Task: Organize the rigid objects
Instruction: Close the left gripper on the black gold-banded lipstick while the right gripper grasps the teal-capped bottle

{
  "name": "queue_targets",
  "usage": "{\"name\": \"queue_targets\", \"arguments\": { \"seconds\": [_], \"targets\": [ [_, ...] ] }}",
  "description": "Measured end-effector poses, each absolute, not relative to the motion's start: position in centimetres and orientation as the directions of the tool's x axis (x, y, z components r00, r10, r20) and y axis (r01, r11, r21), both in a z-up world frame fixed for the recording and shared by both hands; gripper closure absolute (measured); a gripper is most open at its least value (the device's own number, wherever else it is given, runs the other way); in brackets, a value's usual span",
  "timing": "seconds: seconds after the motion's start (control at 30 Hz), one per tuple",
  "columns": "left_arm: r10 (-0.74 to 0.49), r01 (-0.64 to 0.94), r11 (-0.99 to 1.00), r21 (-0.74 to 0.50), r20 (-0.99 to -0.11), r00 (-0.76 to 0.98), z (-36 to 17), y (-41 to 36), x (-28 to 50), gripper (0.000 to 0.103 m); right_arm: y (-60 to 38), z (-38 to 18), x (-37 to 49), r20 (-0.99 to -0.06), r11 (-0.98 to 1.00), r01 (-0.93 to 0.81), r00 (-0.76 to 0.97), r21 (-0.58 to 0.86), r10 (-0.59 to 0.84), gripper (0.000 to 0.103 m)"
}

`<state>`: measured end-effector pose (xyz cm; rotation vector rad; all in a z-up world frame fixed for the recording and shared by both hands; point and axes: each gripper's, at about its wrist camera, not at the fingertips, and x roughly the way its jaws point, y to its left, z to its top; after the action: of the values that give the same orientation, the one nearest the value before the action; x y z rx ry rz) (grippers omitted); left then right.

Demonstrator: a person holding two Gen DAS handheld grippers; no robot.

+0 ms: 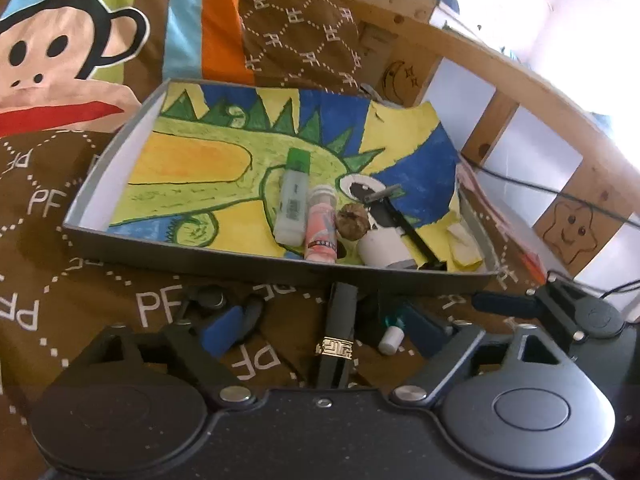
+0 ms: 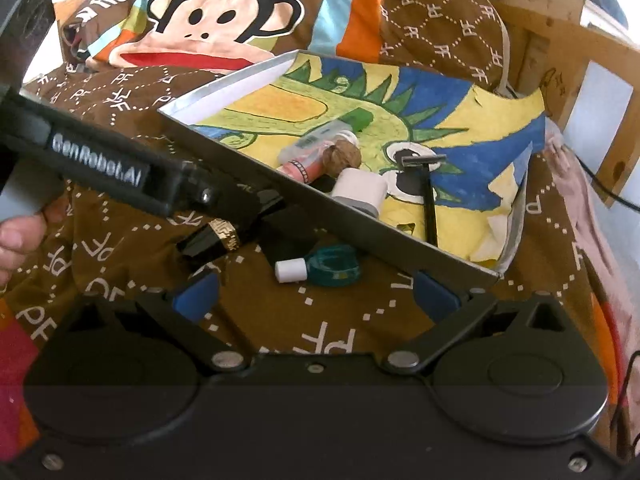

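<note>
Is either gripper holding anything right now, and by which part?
Nothing is held. The left gripper straddles the black gold-banded tube without gripping; the right gripper is open before the teal bottle.

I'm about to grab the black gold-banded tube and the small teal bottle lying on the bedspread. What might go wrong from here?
1. The black tube lies lengthwise between the left gripper's open fingers, so they may pinch it unevenly near one end.
2. The teal bottle sits close to the tray's near wall, and a right gripper finger may hit it.
3. The two grippers are close and could collide.
</note>
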<state>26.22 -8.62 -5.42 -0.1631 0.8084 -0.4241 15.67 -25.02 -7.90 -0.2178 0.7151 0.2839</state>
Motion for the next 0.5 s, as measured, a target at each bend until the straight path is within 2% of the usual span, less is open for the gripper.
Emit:
{"name": "queue_targets", "arguments": {
  "seconds": [0.2, 0.27, 0.33, 0.4, 0.5],
  "targets": [
    [-0.435, 0.349, 0.897, -0.273, -0.689, 0.580, -6.2, -9.2, 26.7, 0.032, -25.3, -8.5, 16.6, -0.683, 0.942, -0.320, 0.712, -0.105, 0.166, 0.001],
    [-0.441, 0.361, 0.892, -0.271, -0.697, 0.566, -6.4, -9.4, 26.8, 0.040, -25.1, -8.7, 16.8, -0.684, 0.940, -0.322, 0.711, -0.113, 0.161, 0.006],
    [-0.438, 0.380, 0.889, -0.255, -0.715, 0.545, -6.6, -9.8, 27.0, 0.056, -25.1, -8.9, 17.0, -0.690, 0.940, -0.321, 0.706, -0.113, 0.158, 0.014],
    [-0.423, 0.388, 0.892, -0.233, -0.732, 0.533, -6.9, -10.0, 27.2, 0.064, -25.1, -9.3, 17.3, -0.697, 0.940, -0.323, 0.699, -0.110, 0.159, 0.020],
    [-0.421, 0.392, 0.891, -0.230, -0.742, 0.522, -7.1, -10.0, 27.4, 0.065, -25.0, -9.6, 17.7, -0.702, 0.942, -0.321, 0.695, -0.104, 0.159, 0.026]
  ]
}}
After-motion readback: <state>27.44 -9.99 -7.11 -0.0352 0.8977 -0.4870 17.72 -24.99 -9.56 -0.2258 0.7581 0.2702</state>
